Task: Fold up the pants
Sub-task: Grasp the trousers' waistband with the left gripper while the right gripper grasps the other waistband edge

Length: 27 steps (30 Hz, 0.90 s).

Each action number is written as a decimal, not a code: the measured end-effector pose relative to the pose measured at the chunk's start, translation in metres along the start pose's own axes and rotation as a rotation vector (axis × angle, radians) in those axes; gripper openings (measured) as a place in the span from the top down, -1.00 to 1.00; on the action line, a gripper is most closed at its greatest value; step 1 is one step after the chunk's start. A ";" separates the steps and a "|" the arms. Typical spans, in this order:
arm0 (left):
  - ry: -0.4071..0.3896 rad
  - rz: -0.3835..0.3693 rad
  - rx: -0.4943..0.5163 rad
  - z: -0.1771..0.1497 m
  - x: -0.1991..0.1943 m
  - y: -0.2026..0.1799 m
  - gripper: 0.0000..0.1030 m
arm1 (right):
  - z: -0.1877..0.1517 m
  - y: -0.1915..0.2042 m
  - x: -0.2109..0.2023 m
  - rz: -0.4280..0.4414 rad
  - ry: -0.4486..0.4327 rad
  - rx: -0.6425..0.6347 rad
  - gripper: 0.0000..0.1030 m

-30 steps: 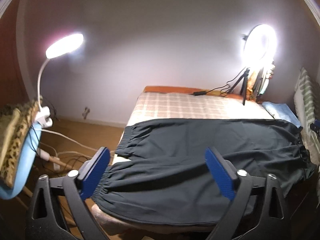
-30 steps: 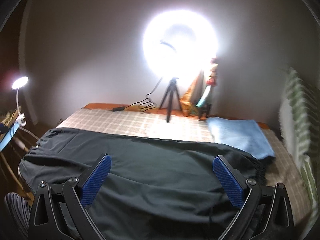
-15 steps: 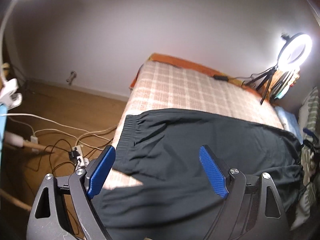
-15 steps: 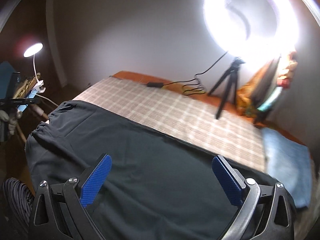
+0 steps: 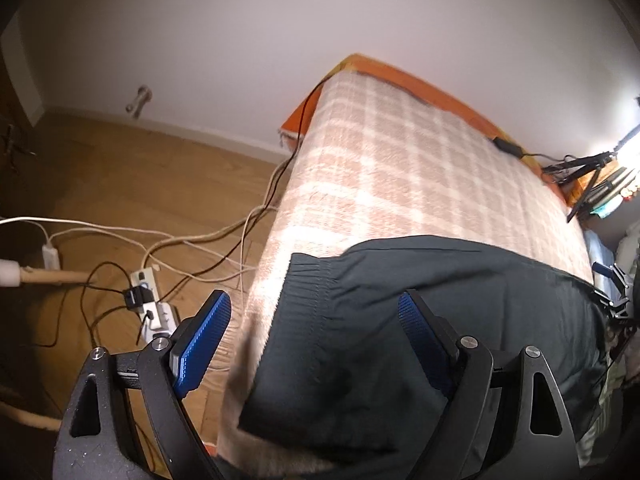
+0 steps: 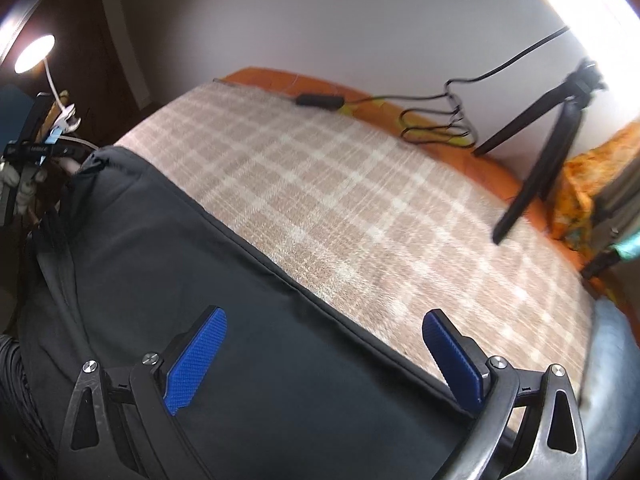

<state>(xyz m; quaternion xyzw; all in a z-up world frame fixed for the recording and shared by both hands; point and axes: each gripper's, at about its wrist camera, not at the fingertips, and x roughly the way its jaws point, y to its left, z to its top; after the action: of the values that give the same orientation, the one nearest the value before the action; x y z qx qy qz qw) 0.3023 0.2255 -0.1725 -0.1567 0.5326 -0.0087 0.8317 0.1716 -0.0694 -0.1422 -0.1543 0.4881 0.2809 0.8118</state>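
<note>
Dark pants (image 5: 420, 320) lie flat along the near side of a bed covered with a checked blanket (image 5: 420, 168). Their elastic waistband (image 5: 304, 292) is at the bed's left end. My left gripper (image 5: 316, 316) is open and empty, hovering just above the waistband end. In the right wrist view the pants (image 6: 200, 300) fill the lower left, their far edge running diagonally. My right gripper (image 6: 324, 332) is open and empty, low over that far edge of the pants.
A power strip (image 5: 152, 308) and cables lie on the wooden floor left of the bed. A tripod (image 6: 548, 136) and a cable (image 6: 432, 120) stand at the bed's far side. A desk lamp (image 6: 34, 54) glows at the far left. A blue cloth (image 6: 612, 344) lies at right.
Both grippers have tilted down and come closer to the bed. The left one moved toward the waistband end; the right one came low over the pants' far edge. Both stay open.
</note>
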 end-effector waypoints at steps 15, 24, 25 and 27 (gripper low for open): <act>-0.029 0.084 0.135 0.001 0.017 -0.021 0.46 | -0.003 -0.003 0.047 0.034 0.136 -0.051 -0.93; -0.114 0.049 0.226 -0.003 0.002 -0.036 0.52 | -0.009 0.023 0.025 0.055 0.117 -0.067 0.80; -0.128 0.041 0.220 -0.003 -0.001 -0.036 0.52 | -0.009 0.027 0.024 0.035 0.113 -0.080 0.86; -0.159 0.028 0.201 0.000 -0.010 -0.034 0.52 | -0.009 0.036 0.021 -0.009 0.104 -0.099 0.98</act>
<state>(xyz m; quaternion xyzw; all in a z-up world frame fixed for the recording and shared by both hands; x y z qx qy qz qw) 0.3034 0.1955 -0.1542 -0.0653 0.4633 -0.0382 0.8829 0.1514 -0.0390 -0.1643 -0.2108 0.5143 0.2927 0.7781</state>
